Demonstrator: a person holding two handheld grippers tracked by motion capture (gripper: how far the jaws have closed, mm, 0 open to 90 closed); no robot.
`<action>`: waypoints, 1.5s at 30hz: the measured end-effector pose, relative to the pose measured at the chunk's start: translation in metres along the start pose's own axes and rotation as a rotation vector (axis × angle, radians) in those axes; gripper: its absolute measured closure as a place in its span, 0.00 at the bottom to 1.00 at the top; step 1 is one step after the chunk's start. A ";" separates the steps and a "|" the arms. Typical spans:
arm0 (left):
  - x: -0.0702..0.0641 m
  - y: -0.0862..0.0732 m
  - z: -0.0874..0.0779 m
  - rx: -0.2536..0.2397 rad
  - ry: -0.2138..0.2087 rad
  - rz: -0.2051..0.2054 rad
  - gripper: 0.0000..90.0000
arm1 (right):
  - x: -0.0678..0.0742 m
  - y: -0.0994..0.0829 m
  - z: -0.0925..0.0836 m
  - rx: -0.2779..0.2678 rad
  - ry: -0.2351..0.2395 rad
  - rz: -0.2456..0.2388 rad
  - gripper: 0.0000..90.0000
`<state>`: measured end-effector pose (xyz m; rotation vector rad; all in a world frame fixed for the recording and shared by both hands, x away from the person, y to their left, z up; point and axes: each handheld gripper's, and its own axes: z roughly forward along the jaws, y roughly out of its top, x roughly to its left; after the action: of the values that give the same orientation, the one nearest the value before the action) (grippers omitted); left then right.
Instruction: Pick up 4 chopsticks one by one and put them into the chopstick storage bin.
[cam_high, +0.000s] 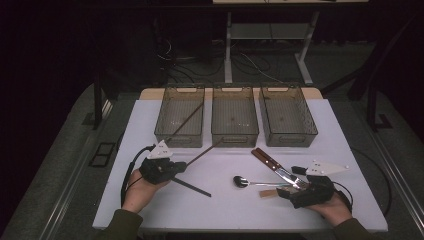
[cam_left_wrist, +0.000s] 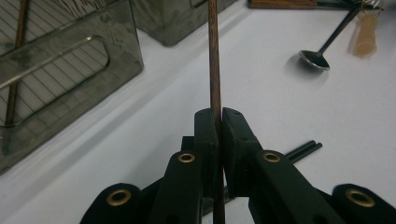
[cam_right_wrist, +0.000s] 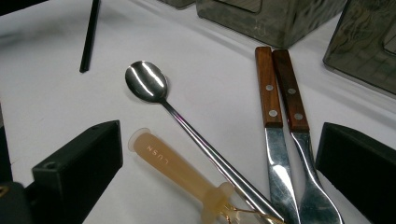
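A dark room with cables on the floor surrounds a white table (cam_high: 150, 210) that carries three see-through bins in a row at its far side: a left bin (cam_high: 180, 119), a middle bin (cam_high: 234, 119) and a right bin (cam_high: 287, 117). The work in hand looks like sorting cutlery into those bins, and the piece now being moved is a brown chopstick (cam_left_wrist: 215, 70), pinched in the left gripper (cam_high: 177, 167) and pointing away toward the gap between the left and middle bins; another brown chopstick (cam_high: 187, 120) already leans inside the left bin. The likeliest mishap, as I judge it, is that the long free end swings into a bin wall or rim on the way over, which could twist the stick in the pads or nudge the bin; gripped so near one end, it could also pivot and slip out. A pair of black chopsticks (cam_high: 192, 186) lies on the table just beside that gripper and could be knocked as the hand moves. The left gripper's jaws are almost fully closed, pads pressed on the stick from both sides. The right gripper (cam_right_wrist: 219, 163) stands wide open, holding nothing, with a spoon (cam_right_wrist: 187, 116), a pale plastic-handled utensil (cam_right_wrist: 180, 170) and two wooden-handled utensils (cam_right_wrist: 280, 93) lying between its jaws.
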<state>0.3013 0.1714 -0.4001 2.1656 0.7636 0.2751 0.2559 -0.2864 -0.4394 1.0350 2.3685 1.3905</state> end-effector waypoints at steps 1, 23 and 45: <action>0.001 0.001 0.000 0.004 0.001 0.003 0.95 | 0.000 0.000 0.000 -0.001 0.000 0.000 0.01; 0.016 0.030 0.005 -0.069 0.019 -0.019 0.95 | -0.001 0.000 -0.001 0.000 0.001 0.010 0.01; 0.041 0.054 0.010 -0.090 0.084 -0.047 0.95 | -0.001 -0.001 -0.001 -0.002 -0.002 0.015 0.01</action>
<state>0.3614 0.1635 -0.3676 2.0593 0.8327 0.3704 0.2558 -0.2881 -0.4400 1.0557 2.3615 1.3962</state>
